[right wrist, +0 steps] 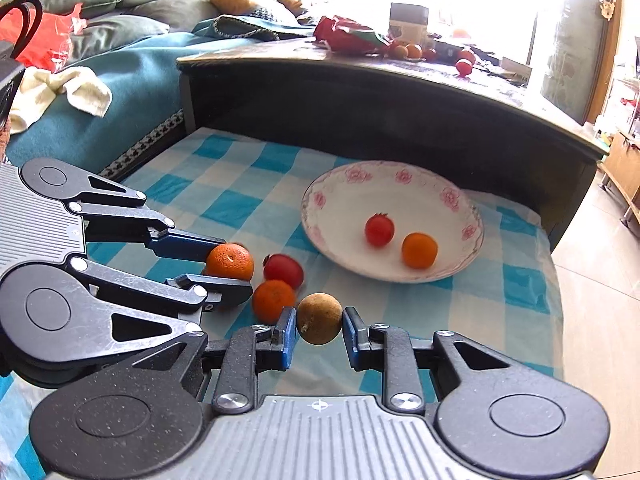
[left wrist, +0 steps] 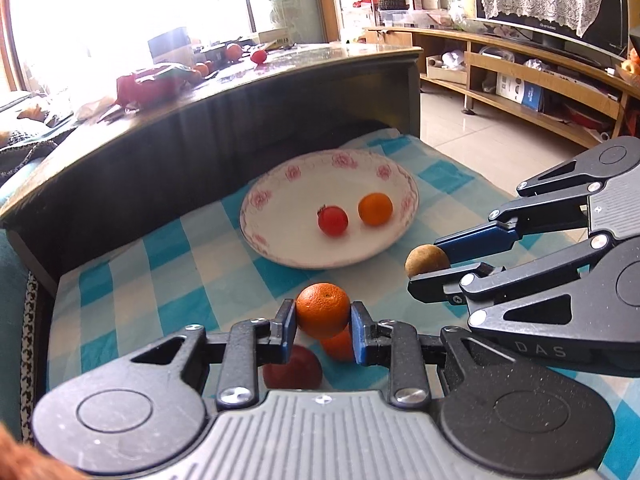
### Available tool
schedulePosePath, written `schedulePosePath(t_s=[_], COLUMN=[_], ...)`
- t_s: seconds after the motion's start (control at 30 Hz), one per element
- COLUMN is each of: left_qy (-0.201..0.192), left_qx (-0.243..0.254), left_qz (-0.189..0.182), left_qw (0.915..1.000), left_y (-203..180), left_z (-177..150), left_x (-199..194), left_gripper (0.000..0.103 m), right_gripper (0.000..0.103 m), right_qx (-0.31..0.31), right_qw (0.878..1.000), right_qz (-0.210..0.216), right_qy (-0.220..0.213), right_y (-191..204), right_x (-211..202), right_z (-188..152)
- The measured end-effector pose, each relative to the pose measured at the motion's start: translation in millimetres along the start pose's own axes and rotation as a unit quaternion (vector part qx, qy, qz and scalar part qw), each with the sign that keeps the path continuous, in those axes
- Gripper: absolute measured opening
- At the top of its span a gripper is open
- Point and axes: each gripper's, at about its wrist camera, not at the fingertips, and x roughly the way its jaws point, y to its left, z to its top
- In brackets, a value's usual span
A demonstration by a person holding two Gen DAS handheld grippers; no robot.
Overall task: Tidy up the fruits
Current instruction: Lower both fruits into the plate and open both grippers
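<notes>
My left gripper (left wrist: 323,318) is shut on an orange (left wrist: 322,309), held above the checked cloth; it also shows in the right wrist view (right wrist: 230,261). My right gripper (right wrist: 319,326) is shut on a brown round fruit (right wrist: 319,318), seen also in the left wrist view (left wrist: 426,260). A white plate with pink flowers (left wrist: 280,196) (right wrist: 340,184) holds a small red fruit (left wrist: 333,220) (right wrist: 379,230) and a small orange (left wrist: 375,209) (right wrist: 419,250). On the cloth lie another orange (right wrist: 274,300) (left wrist: 340,346) and a red fruit (right wrist: 283,270) (left wrist: 294,368).
The blue and white checked cloth (right wrist: 224,184) covers a low surface beside a dark raised table (left wrist: 200,112) cluttered with fruit and bags. A teal sofa with cushions (right wrist: 132,52) lies left. Wooden shelving (left wrist: 520,76) and tiled floor (left wrist: 472,128) lie to the right.
</notes>
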Motion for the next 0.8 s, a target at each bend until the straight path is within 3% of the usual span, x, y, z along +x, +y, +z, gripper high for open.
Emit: schedulePosePath(t_s=[0.4, 0.8], left_qy=[-0.022, -0.015], left_qx=[0.009, 0.018], left_qz=[0.013, 0.015], left_qw=[0.9996, 0.9996], left_y=[6, 6], left_z=[29, 37], left_x=[34, 70], left_gripper=[0.037, 0.037], right_gripper=[0.020, 0.020], right_qx=[0.025, 0.068], right_qw=[0.999, 0.997], right_qz=[-0.029, -0.033], right_qy=[-0.026, -0.007], right_y=[-27, -54], right_x=[11, 43], right_z=[24, 30])
